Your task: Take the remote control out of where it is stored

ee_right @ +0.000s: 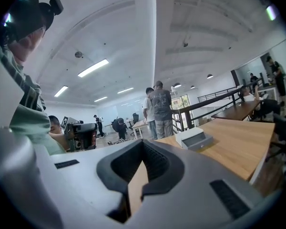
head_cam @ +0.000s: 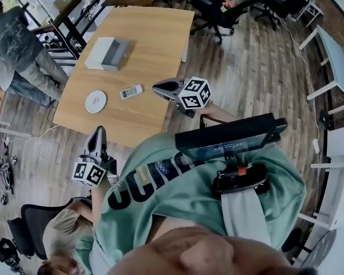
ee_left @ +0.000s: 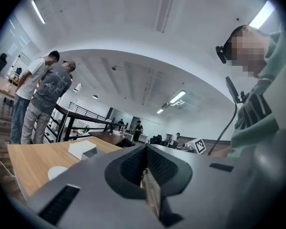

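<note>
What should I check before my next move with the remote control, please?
1. Remote control outside the box: ok, it lies on the table near the white disc.
2. Right gripper empty: ok, jaws together on nothing.
3. Left gripper empty: ok, jaws together on nothing.
4. Jaws open for a grasp: not ok, both shut.
5. Box drawer closed: cannot tell.

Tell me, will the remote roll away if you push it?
Probably not: the remote control looks flat and boxy, lying on the wooden table, so it should slide. It looks small and slim, so likely light and stiff.
</note>
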### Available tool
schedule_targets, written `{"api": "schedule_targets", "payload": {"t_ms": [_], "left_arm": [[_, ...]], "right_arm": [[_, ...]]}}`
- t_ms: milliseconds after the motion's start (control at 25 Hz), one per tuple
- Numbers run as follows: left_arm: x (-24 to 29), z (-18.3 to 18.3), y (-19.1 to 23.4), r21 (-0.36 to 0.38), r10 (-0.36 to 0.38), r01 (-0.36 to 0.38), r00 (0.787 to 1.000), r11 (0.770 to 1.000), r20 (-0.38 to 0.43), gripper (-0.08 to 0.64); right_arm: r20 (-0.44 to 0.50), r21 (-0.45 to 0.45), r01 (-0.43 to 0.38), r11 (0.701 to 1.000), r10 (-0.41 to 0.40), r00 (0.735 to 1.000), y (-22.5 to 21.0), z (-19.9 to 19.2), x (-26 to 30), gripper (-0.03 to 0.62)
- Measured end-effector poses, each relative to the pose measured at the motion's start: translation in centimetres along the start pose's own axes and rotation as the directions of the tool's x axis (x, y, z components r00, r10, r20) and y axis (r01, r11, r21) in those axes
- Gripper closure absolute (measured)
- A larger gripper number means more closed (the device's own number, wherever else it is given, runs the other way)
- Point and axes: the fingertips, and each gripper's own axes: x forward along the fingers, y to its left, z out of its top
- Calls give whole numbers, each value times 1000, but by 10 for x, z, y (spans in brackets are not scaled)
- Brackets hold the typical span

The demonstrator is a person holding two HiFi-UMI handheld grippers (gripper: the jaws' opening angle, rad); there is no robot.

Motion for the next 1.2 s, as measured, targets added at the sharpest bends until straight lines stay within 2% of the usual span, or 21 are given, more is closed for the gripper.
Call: {"api": "schedule_targets", "payload": {"t_ms": [200,480,720,1200], "left_arm": [[20,2,-32,19,-42,42,999,999,-3,557],[12,26,-38,35,-13,11,999,999,50,557],[16,27,-34,24,-9,7,998,1000,64,557],[23,21,-28,10,-5,5,998,1000,64,557]], "right_arm": [[38,-40,43,998,-42,998,0,25,-40,588],[89,-48,64,997,-60,994,-1,54,-55,589],[69,-67,39,997,-34,997,3,53,-43,589],[54,-78,50,996,-46,997,-9,54,-43,589]]}}
